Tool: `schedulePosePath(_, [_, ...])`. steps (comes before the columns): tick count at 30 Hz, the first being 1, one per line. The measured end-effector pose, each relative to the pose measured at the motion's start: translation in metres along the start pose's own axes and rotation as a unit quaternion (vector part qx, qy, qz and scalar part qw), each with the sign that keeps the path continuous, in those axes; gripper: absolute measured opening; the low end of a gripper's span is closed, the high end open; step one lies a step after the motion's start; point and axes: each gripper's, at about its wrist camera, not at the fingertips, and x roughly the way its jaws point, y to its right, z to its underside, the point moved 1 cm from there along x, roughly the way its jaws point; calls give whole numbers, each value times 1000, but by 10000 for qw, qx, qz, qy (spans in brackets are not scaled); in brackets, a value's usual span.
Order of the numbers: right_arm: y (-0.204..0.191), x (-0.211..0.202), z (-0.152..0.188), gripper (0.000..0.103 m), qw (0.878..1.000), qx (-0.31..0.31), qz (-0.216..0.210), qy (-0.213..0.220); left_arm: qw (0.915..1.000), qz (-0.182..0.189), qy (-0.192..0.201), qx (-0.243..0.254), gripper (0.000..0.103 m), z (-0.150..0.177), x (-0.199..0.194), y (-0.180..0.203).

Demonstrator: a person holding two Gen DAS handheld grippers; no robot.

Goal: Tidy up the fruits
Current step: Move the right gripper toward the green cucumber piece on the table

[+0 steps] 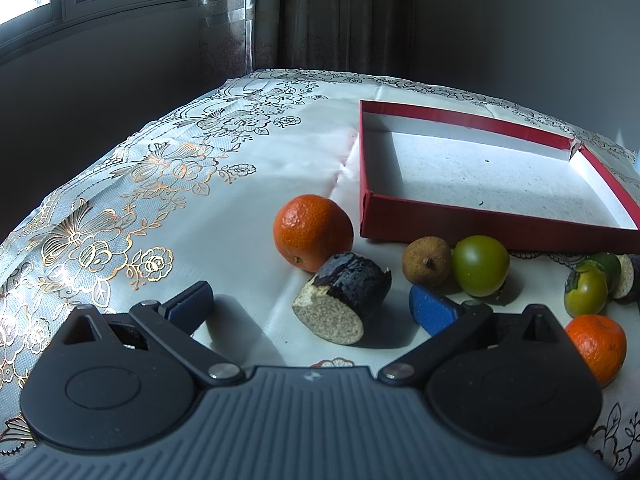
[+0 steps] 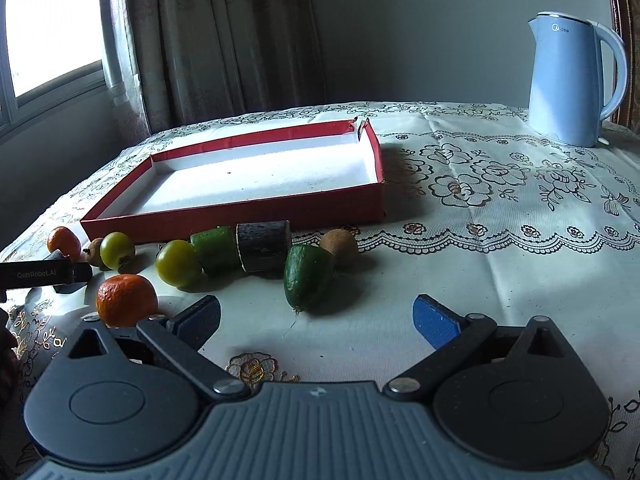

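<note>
both the left gripper (image 1: 312,304) and right gripper (image 2: 316,318) gape open near a dark-skinned, pale-fleshed cut chunk (image 1: 340,300).

Left hand-held gripper (image 1: 310,304) and right hand-held gripper (image 2: 316,318) both gape wide, seemingly low.

Both grippers look identical: the left gripper (image 1: 312,306) and right gripper (image 2: 316,318) each have a ribbed grey body along the bottom of the frame, two round black discs, black link arms with silver screws, and blue textured pads (image 1: 432,310). White "GenRobot.AI" lettering (image 2: 36,275) shows at mid-left.
</note>
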Motion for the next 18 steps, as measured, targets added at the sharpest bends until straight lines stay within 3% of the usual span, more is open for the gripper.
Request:
schedulePosePath(8, [-7, 1, -2, 103, 9998, -215, 1, 52, 10000, 2, 0, -2, 103, 0, 0, 0])
schedulePosePath(18, [-7, 14, -4, 103, 9995, -198, 21, -229, 10000, 3, 1, -4, 103, 0, 0, 0])
